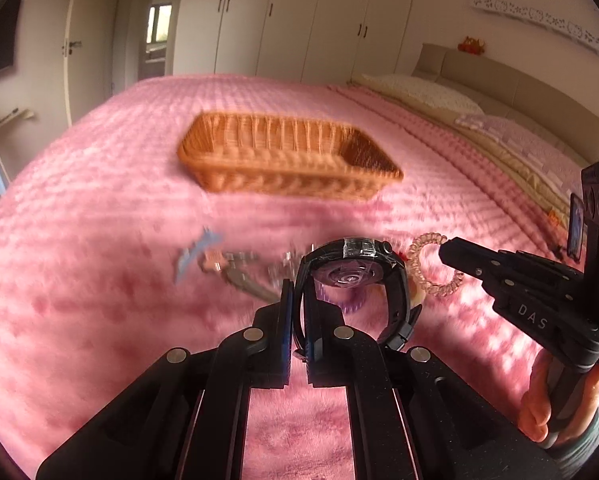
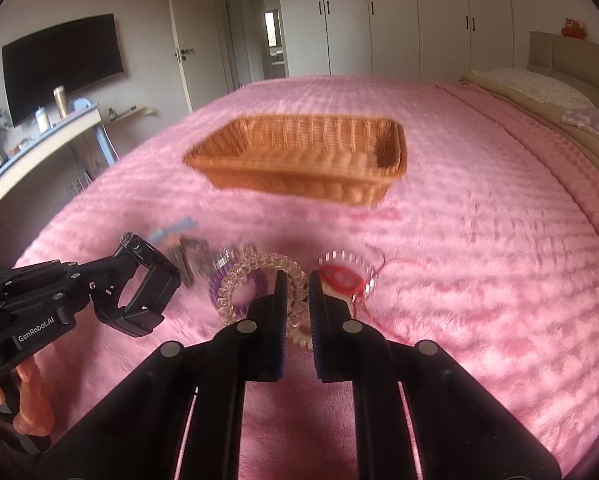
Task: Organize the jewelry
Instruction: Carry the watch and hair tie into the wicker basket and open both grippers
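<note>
My left gripper (image 1: 298,300) is shut on the strap of a black wristwatch (image 1: 353,264) and holds it above the pink bedspread; the watch also shows in the right wrist view (image 2: 147,280). My right gripper (image 2: 298,292) hangs just above the jewelry pile with its jaws nearly closed and nothing visibly between them. Under it lie a clear beaded bracelet (image 2: 259,268), a purple coil band (image 2: 219,280), a clear coil hair tie (image 2: 349,260) with red string (image 2: 339,278), and keys with a blue tag (image 2: 179,236). The wicker basket (image 2: 299,176) sits farther back, looking empty.
Pillows (image 1: 419,92) and a beige headboard (image 1: 499,72) lie at the right of the bed. A desk (image 2: 39,136) with bottles and a wall television (image 2: 59,64) stand left. White wardrobes (image 1: 299,12) line the far wall.
</note>
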### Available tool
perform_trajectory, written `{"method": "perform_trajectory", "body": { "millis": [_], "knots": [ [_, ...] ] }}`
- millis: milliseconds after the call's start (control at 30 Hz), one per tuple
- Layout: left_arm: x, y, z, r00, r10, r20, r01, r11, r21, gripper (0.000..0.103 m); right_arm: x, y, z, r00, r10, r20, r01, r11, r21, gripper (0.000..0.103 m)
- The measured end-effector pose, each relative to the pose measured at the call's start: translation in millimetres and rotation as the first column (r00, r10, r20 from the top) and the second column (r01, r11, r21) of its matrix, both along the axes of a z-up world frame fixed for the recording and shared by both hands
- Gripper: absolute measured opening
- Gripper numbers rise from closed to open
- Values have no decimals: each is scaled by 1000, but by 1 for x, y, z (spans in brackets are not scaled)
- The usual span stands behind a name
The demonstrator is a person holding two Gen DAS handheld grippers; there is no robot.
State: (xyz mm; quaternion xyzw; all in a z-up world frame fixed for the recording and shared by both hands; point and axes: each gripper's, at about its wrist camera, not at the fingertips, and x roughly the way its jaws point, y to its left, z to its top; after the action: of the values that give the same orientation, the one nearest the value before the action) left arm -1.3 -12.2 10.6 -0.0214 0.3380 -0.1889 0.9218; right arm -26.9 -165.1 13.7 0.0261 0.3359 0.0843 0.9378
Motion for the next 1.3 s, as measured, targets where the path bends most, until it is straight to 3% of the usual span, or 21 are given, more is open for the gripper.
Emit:
{"method": "perform_trajectory", "body": {
  "millis": [167,300,433,533,667,833,967,1100,1200,1300],
  "knots": [
    [25,-2,51,996,3,84,-4,1000,16,3,28,-10,58,998,-3,68,1,1000,19,9],
    [74,-9,79,992,18,125,-20,1000,12,3,78,-18,78,996,-29,89,28,1000,13,9],
    [139,-19,76,993,41,114,-43,999,16,3,149,-27,65,998,-61,20,61,997,43,9],
    [188,-33,56,996,58,71,-61,997,44,3,197,-29,42,996,-78,-43,80,996,45,9],
    [225,-43,22,998,66,9,-67,994,82,4,233,-27,10,989,-90,-121,95,995,38,9],
    [241,-51,-9,997,65,-47,-59,990,131,5,256,-23,-21,979,-89,-185,88,996,-13,9],
    [245,-50,-15,997,52,-62,-43,989,138,11,262,-24,-29,974,-81,-210,85,996,8,10],
    [231,-36,5,999,28,-31,-26,998,60,23,254,-29,-20,974,-87,-209,97,995,34,10],
    [208,-25,30,1000,24,12,-24,999,32,27,235,-37,-5,978,-88,-187,97,995,39,19],
    [174,-6,57,998,10,57,-9,1000,-15,36,207,-39,15,985,-72,-157,83,994,64,24]
  ]
}}
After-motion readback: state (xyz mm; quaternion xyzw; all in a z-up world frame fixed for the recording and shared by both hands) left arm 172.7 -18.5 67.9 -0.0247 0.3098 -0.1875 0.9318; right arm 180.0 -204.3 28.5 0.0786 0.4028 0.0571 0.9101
